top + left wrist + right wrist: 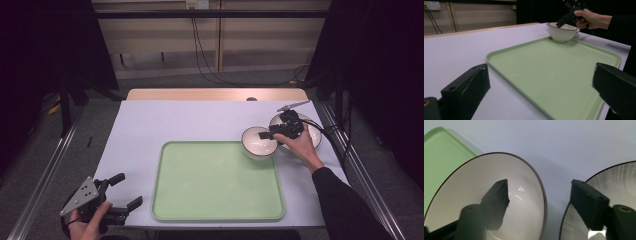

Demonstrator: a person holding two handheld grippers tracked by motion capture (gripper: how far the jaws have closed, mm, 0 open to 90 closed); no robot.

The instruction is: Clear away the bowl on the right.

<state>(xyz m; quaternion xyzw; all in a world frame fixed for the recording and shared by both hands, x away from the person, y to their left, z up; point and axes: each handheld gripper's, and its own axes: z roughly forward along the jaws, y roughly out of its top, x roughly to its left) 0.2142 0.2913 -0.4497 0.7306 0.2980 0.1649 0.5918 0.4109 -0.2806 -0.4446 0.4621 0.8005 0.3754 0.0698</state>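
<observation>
The table (pixel 145 125) lies pale and wide in front of me, with the green tray (pixel 215 182) on its near middle. Just past the tray's far right corner sit two white bowls side by side: the nearer bowl (pixel 258 142) touches the tray's edge, the second bowl (pixel 306 131) stands right beside it.

My right tongs (pixel 269 134) straddle the nearer bowl's right rim, jaws apart, one jaw inside the bowl and the other outside, over the second bowl; they are not clamped on the rim.

My left tongs (pixel 124 191) hover at the table's near left corner, jaws wide apart, holding nothing, pointed at the tray.
</observation>
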